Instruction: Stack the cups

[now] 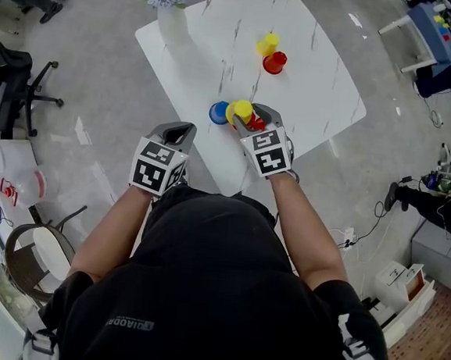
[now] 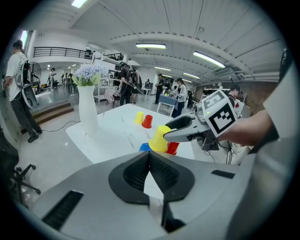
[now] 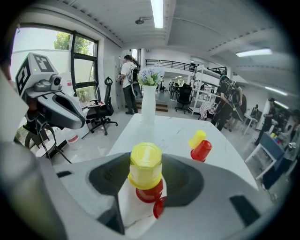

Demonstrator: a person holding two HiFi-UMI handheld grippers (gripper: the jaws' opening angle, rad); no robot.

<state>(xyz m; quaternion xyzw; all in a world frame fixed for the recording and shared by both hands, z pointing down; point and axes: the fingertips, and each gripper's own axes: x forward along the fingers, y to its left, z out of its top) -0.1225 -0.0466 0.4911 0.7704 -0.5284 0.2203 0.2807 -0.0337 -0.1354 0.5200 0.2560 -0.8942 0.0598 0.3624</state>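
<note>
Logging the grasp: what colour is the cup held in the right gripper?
The cup is yellow; right gripper view shows it best.

left gripper (image 1: 184,129) closed and empty; right gripper (image 1: 251,117) clamps yellow cup (image 1: 243,109).

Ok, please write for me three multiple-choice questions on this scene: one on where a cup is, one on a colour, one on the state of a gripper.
1. Where is the blue cup?
A. on the floor
B. on the table, beside the held yellow cup
C. on a shelf
2. Which colour is the cup between the fingers of the right gripper?
A. yellow
B. green
C. white
3. What does the left gripper hold?
A. a green cup
B. a spoon
C. nothing
Answers: 1 B, the head view shows it on the table by that cup; 2 A, the right gripper view shows yellow between the fingers; 3 C, its fingertips meet on nothing.
</note>
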